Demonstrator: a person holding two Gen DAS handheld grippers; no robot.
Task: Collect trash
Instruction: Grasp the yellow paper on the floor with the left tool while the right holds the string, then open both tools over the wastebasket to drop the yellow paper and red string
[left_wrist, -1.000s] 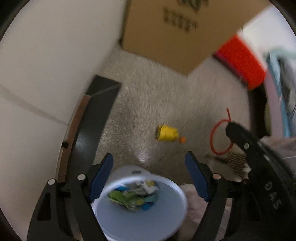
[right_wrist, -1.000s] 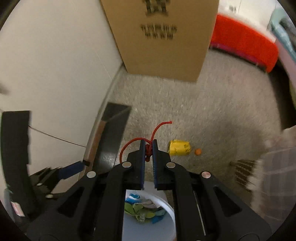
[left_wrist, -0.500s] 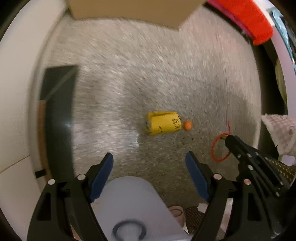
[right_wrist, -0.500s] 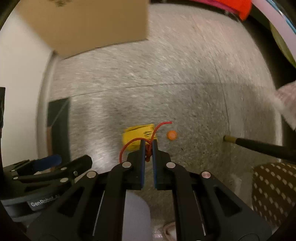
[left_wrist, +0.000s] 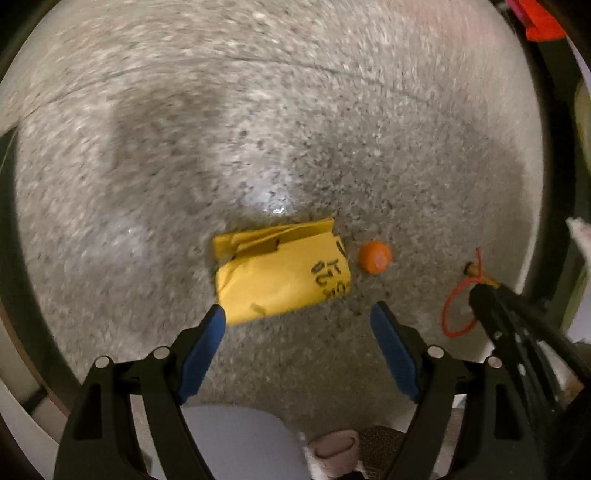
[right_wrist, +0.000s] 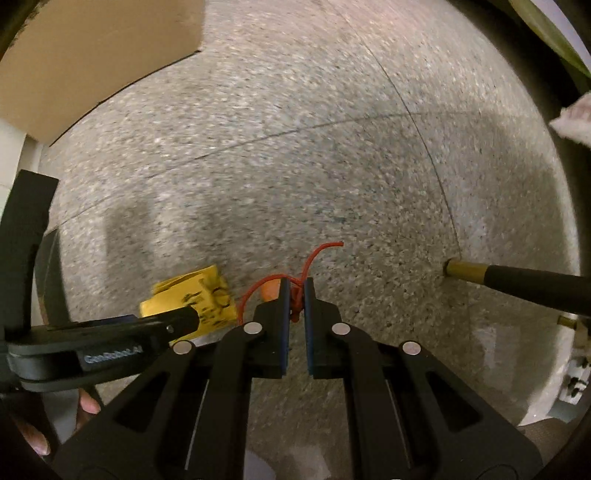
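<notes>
Left gripper (left_wrist: 297, 319) spread wide, empty, above the yellow wrapper (left_wrist: 282, 275) — center it between the fingers first. Right gripper (right_wrist: 293, 291) pinches the red tie (right_wrist: 295, 282).

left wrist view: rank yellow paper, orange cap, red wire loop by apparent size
1. yellow paper, clearly largest.
2. red wire loop, held nearer the camera by the right gripper, so its true size is unsure.
3. orange cap, smallest.
</notes>
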